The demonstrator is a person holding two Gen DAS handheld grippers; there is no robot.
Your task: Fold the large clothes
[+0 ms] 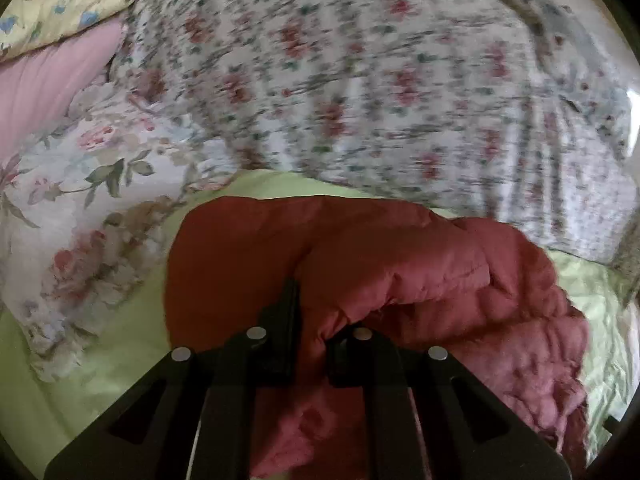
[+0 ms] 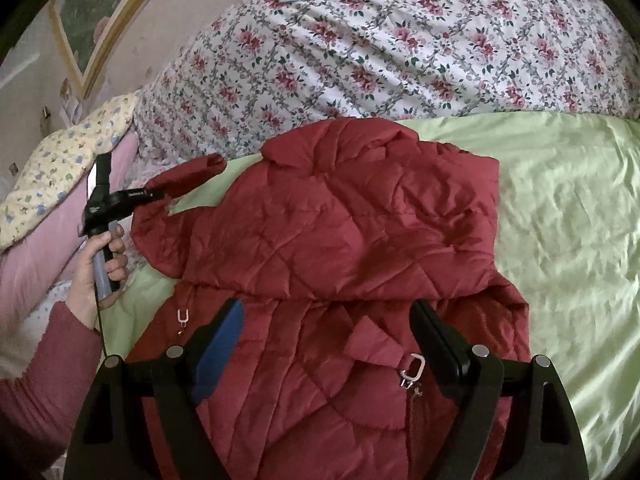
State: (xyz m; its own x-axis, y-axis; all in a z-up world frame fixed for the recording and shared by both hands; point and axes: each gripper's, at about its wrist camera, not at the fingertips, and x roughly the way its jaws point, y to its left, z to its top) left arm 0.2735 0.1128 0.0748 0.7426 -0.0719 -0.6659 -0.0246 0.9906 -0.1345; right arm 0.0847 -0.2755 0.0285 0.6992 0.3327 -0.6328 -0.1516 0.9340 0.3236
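Observation:
A red quilted jacket (image 2: 340, 240) lies on the green sheet (image 2: 560, 200), hood end toward the far side. My left gripper (image 1: 312, 320) is shut on the jacket's sleeve (image 1: 400, 280) and holds it lifted off the bed. In the right wrist view the left gripper (image 2: 150, 196) pinches the sleeve (image 2: 184, 178) near the cuff at the jacket's left. My right gripper (image 2: 328, 332) is open, its fingers spread over the jacket's lower body, holding nothing. Two metal zipper pulls (image 2: 412, 368) show on the jacket.
A floral quilt (image 2: 400, 52) is heaped along the far side of the bed. Pink and yellow-flowered pillows (image 2: 52, 184) lie at the left. A floral pillow (image 1: 80, 220) lies left of the sleeve. A framed picture (image 2: 100, 12) hangs on the wall.

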